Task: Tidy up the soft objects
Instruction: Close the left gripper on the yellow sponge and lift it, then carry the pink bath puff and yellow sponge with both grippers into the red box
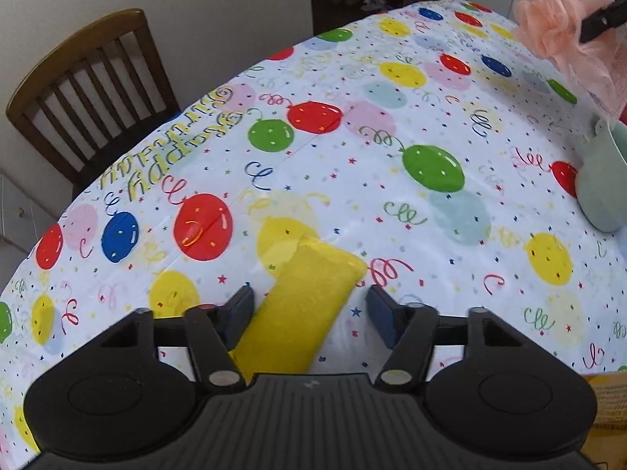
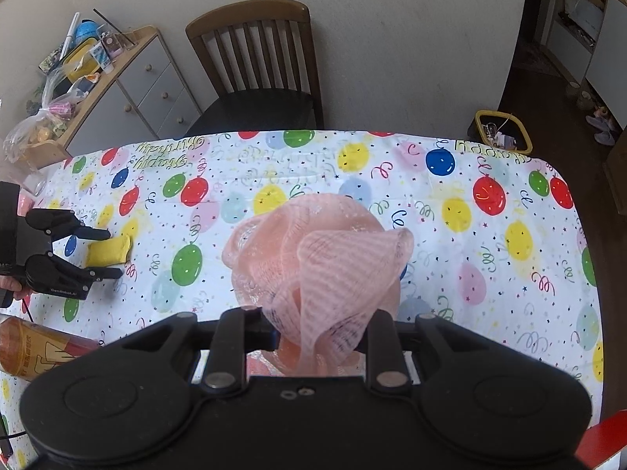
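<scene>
A yellow sponge [image 1: 309, 293] lies on the balloon-print tablecloth [image 1: 431, 98], close to the camera. My left gripper [image 1: 309, 293] straddles it. The left pad [image 1: 239, 305] is at the sponge's edge, and the right pad [image 1: 382, 313] stands clear of it, so the jaws are open. The right wrist view shows the same left gripper [image 2: 111, 252] around the sponge [image 2: 107, 254] at the table's left. My right gripper [image 2: 313, 325] is shut on a pink mesh bath pouf [image 2: 317, 258], held above the table. The pouf hides its fingertips. In the left wrist view, the pouf [image 1: 556, 11] hangs at top right.
A mint green cup [image 1: 603, 180] stands at the table's right side. An orange packet [image 2: 35, 348] lies near the left gripper. A wooden chair [image 2: 254, 58] sits at the far edge. Beside it stands a cluttered cabinet [image 2: 129, 78]. A yellow bin [image 2: 503, 133] is on the floor.
</scene>
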{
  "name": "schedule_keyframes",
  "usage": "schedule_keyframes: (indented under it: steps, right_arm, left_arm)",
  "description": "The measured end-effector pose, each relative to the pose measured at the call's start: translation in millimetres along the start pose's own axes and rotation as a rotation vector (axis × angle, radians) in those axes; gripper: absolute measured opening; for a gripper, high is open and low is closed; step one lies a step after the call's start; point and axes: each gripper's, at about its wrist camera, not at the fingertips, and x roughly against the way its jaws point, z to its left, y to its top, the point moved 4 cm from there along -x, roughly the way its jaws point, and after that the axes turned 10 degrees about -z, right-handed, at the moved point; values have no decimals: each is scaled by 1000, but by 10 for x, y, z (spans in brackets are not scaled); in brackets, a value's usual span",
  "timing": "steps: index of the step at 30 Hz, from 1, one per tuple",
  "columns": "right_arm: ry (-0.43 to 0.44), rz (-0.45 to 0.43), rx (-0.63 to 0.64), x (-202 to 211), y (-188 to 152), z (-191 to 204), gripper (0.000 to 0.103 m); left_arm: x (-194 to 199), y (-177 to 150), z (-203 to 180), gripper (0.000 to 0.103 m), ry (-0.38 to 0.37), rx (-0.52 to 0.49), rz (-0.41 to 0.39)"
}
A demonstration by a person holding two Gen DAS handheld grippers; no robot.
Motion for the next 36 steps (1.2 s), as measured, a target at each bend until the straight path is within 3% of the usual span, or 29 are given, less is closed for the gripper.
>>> schedule_keyframes:
  steps: [10,18,29,36]
  right_arm:
    - [-12,-26,8,66,6,-3,23]
    - [-4,-72,-6,335,28,-94,23]
    - [4,-131,-22,856,-48,-343,23]
    - [18,-161,-30,1294,-172,-572,23]
  left_arm:
    - [46,35,-13,39,76,12,-4]
    - [228,72,62,37,151,90,-10]
    - [703,124,39,36,271,153,-48]
    - [1265,353,-70,36,355,177,-114]
